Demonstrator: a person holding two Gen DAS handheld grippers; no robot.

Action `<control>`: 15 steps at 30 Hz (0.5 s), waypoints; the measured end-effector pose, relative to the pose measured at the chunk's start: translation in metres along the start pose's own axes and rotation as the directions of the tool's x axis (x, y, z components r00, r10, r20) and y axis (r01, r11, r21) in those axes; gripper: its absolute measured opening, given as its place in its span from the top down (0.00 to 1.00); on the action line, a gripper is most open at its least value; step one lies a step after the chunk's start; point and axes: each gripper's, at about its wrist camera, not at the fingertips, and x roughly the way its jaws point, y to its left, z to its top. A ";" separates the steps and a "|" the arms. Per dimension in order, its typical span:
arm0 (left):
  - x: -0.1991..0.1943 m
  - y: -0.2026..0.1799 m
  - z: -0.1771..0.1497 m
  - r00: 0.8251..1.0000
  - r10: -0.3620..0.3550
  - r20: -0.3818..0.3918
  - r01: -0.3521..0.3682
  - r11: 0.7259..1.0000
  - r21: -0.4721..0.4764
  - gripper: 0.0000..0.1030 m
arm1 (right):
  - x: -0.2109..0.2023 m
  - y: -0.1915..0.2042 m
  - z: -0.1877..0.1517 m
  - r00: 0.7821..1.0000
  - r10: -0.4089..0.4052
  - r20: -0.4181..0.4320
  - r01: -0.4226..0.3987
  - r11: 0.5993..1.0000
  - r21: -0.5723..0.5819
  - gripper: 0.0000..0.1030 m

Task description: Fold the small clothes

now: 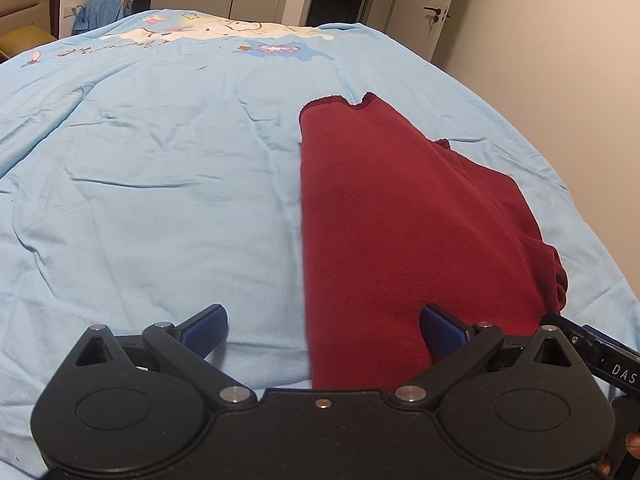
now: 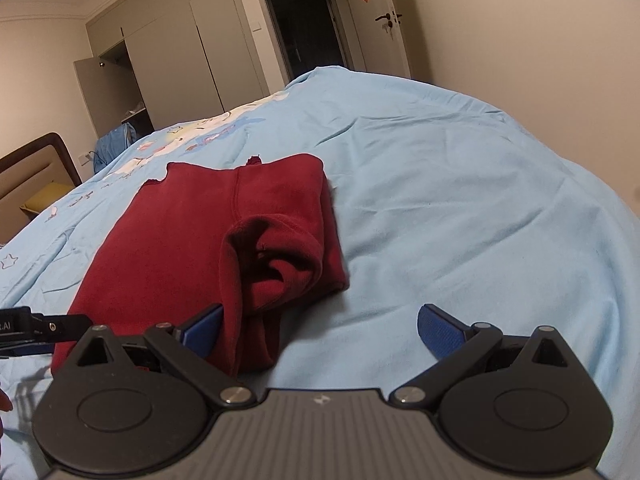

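Garment: a dark red knitted garment (image 1: pixel 384 216) lies folded into a long strip on the bed, its straight folded edge running away from the grippers.
Loose part: a bunched sleeve or cuff of the same red knit (image 2: pixel 276 256) sits rumpled on top of the strip, toward its right side.
Bedding: a light blue cotton bedsheet with a cartoon print (image 1: pixel 160 168) covers the whole bed, lightly creased.
Left gripper: the black two-finger left gripper with blue pads (image 1: pixel 323 330) hovers low at the near end of the garment, jaws spread wide and holding nothing; its right pad (image 1: pixel 440 328) is over the red cloth, its left pad over bare sheet.
Right gripper: the matching right gripper (image 2: pixel 320 330) is also wide open and empty; its left pad (image 2: pixel 204 330) sits right against the near folded edge of the garment.
Room: a white door with a dark handle (image 1: pixel 434 12) stands beyond the bed.
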 end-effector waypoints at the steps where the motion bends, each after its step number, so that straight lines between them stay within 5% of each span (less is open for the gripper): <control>1: 0.000 0.000 0.000 1.000 0.000 0.000 0.000 1.000 0.000 0.01 | 0.000 0.000 -0.001 1.000 -0.002 0.000 0.002 1.000 -0.003 0.00; 15: -0.008 -0.005 0.016 1.000 0.007 0.021 -0.008 0.999 0.032 0.01 | -0.011 -0.006 0.000 0.997 0.064 0.041 -0.067 0.995 0.074 0.00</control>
